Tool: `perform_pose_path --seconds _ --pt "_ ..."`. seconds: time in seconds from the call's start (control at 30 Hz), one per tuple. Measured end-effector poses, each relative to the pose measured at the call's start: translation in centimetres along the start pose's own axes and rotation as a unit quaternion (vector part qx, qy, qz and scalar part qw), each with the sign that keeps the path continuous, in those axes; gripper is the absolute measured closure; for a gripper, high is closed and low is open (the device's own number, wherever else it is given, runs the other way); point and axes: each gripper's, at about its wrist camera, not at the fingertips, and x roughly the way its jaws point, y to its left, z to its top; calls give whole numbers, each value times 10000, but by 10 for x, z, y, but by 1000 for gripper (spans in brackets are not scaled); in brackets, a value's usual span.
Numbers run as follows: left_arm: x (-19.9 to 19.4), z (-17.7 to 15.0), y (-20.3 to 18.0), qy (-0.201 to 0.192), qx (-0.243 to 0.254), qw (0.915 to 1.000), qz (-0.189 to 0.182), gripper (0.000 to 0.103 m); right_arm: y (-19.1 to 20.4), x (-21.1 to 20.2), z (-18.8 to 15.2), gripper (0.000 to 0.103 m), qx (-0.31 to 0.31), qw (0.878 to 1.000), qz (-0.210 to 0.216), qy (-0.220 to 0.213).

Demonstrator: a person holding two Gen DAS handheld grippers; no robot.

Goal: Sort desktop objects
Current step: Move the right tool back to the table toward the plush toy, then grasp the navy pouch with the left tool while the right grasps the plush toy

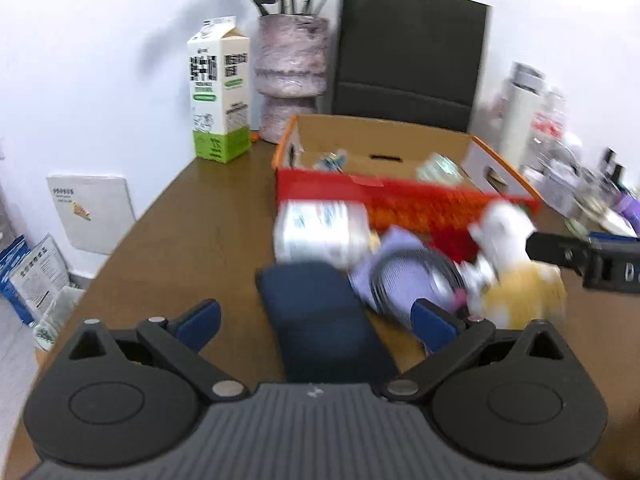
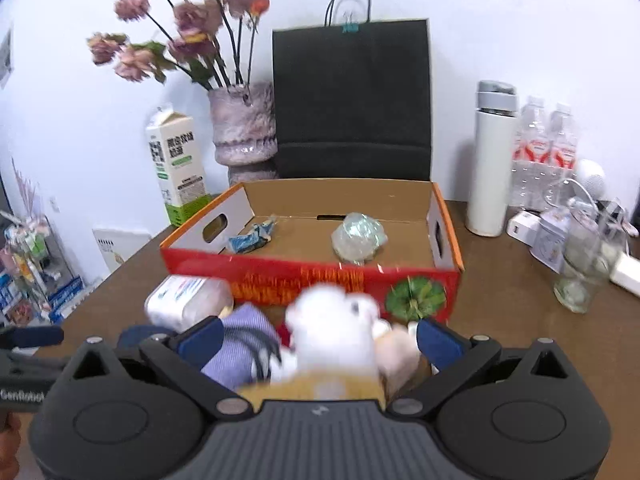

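Observation:
A red cardboard box (image 2: 304, 280) stands open on the brown desk, also in the left wrist view (image 1: 400, 196); inside lie a blue wrapper (image 2: 250, 238) and a clear crumpled bag (image 2: 358, 236). In front of it lie a white tissue pack (image 1: 320, 232), a dark blue case (image 1: 324, 320), a lilac cloth with a black cable (image 1: 404, 276) and a white plush toy (image 2: 334, 332). My left gripper (image 1: 316, 320) is open over the blue case. My right gripper (image 2: 320, 338) is open with the plush toy between its fingers, not clamped.
A milk carton (image 1: 220, 96), a vase of dried flowers (image 1: 292, 76) and a black paper bag (image 1: 408, 56) stand behind the box. A white flask (image 2: 492, 160), water bottles (image 2: 546, 152), a glass (image 2: 580, 272) and chargers crowd the right side.

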Motion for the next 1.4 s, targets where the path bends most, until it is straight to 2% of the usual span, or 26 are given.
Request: perform_pose_path --seconds 0.13,0.23,0.3,0.4,0.47,0.63,1.1,1.2,1.27,1.33,1.4 --pt "-10 -39 -3 -79 71 9999 43 0 -3 -23 -40 0 161 9998 -9 -116" --pt "-11 -51 -3 -123 101 9997 -166 0 2 -33 -64 0 41 9991 -230 -364" --pt "-8 -56 -2 -118 62 9997 -228 0 4 -35 -74 0 -97 9987 -163 -476" --pt "0 -62 0 19 -7 10000 -79 0 1 -26 -77 0 11 9998 -33 -209" --pt "5 -61 2 133 -87 9999 -25 0 1 -22 -81 0 80 9999 -79 -85" --pt "6 -63 3 119 -89 9999 45 0 2 -10 -88 0 47 9992 -320 252" --pt "7 -65 -1 133 -12 9999 32 0 3 -10 -91 0 -10 9991 -338 265" --pt "3 -65 1 18 -99 9999 17 0 -1 -21 -89 2 115 9995 -278 -127" --pt "1 -66 1 -80 -100 9999 34 0 1 -43 -89 1 182 9955 -281 -884" --pt "1 -64 0 -118 -38 9999 40 0 4 -65 -93 0 74 9856 -207 -1678" --pt "2 -59 -3 -167 101 9998 29 0 5 -72 -93 0 -12 9806 -66 -1959"
